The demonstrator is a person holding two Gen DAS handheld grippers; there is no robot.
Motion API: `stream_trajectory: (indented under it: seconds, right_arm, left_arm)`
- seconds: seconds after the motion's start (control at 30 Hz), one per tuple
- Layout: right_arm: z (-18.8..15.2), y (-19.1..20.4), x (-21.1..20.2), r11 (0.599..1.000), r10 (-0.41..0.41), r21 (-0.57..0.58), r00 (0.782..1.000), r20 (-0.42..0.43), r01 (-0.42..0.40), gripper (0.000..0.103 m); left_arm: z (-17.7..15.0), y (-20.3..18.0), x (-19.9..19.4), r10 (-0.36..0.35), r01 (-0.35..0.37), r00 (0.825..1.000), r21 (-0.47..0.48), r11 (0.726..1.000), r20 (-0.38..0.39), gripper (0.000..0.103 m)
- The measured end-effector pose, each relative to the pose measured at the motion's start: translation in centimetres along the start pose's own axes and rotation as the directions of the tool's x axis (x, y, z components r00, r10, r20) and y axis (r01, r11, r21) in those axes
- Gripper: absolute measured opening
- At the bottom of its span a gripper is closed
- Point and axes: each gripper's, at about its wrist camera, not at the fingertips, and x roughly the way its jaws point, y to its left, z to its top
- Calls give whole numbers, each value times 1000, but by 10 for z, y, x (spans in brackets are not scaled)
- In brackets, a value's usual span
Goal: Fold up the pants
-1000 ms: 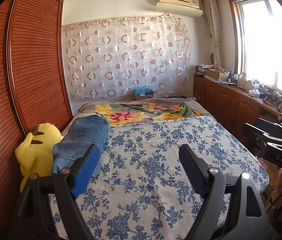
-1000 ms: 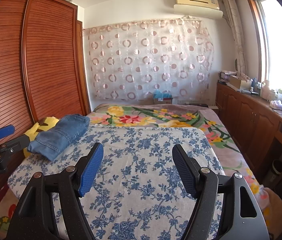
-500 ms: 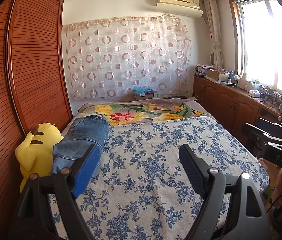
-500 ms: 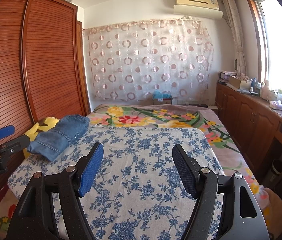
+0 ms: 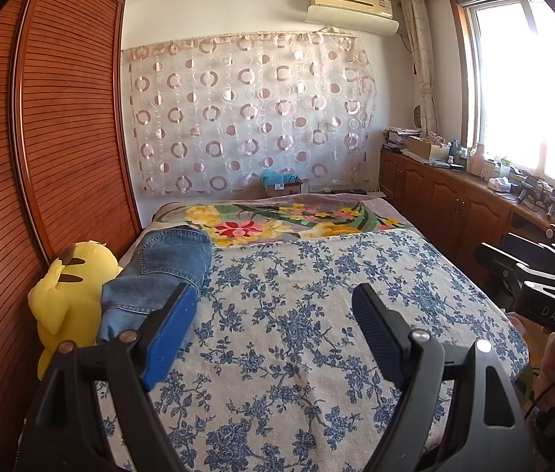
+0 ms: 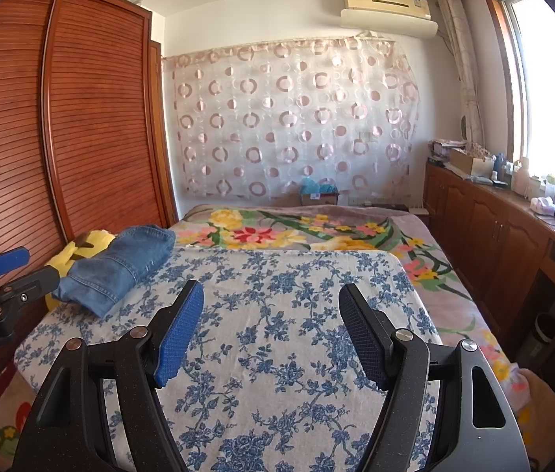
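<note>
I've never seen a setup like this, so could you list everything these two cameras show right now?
jeans: one, blue denim, folded, at the bed's left edge, leaning on the toy
plush toy: one, yellow, between jeans and wardrobe
bedspread: one, white with blue flowers, over the near bed
blanket: one, multicoloured floral, far end of bed
wardrobe: one, reddish wood, slatted, left wall
curtain: one, sheer with pink circles, back wall
air conditioner: one, cream, above curtain
cabinets: one row, brown, cluttered top, under the window
left gripper: one, black, open, empty
right gripper: one, black, open, empty
</note>
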Motion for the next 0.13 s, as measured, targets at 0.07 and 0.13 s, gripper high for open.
stream_trajectory:
  seconds: [0.07,0.13]
  right_arm:
    - [0,0,0,1000,1,1,1000,0,-1,73]
    - [0,0,0,1000,-2,-1,1000,1,2,73]
  left_arm:
    - [2,-2,-2,-2,2,1000,1,1000,0,82]
    - [2,-2,-2,-1,1,1000,-1,1000,0,82]
